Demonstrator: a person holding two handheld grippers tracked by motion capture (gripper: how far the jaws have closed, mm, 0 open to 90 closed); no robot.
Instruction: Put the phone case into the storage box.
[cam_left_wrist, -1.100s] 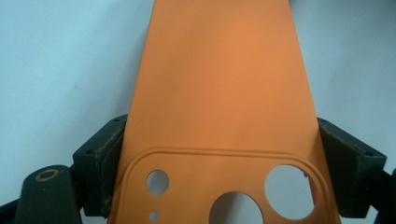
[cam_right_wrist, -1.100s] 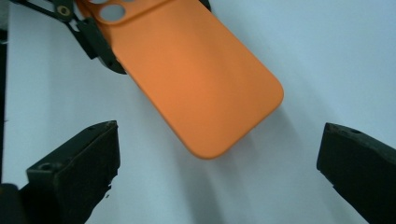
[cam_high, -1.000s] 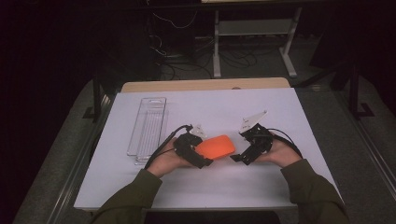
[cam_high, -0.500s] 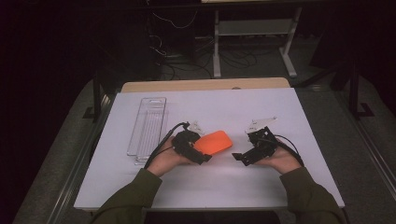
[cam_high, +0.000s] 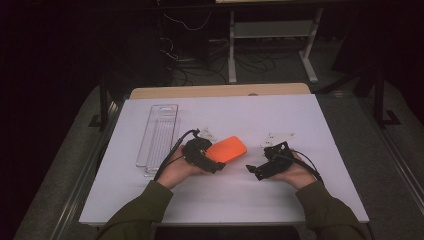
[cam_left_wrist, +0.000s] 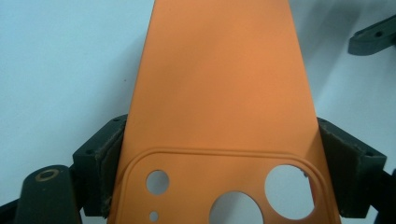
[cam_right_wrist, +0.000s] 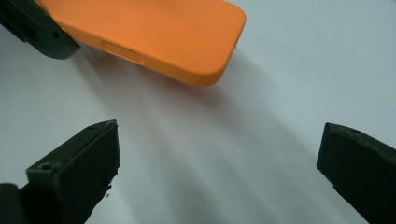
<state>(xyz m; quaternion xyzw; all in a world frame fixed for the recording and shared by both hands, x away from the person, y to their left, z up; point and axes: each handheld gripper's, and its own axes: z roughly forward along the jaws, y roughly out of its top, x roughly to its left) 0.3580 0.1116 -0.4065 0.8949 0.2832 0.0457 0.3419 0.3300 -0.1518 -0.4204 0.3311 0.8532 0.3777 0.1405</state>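
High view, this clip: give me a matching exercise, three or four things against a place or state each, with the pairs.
Things:
1. orange phone case
2. clear tray
3. right gripper
4. left gripper

States:
A. jaws open, nothing between them
B. lying at the table's left side, untouched
C. clamped by its camera-cutout end
D. jaws shut on the case's sides

Pairs: 1-C, 2-B, 3-A, 4-D

Bright, sharp tabletop (cam_high: 300, 120) (soft shadows close up) amid dark surroundings.

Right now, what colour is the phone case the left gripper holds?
Plain orange phone case, matte; the left gripper view shows it best.
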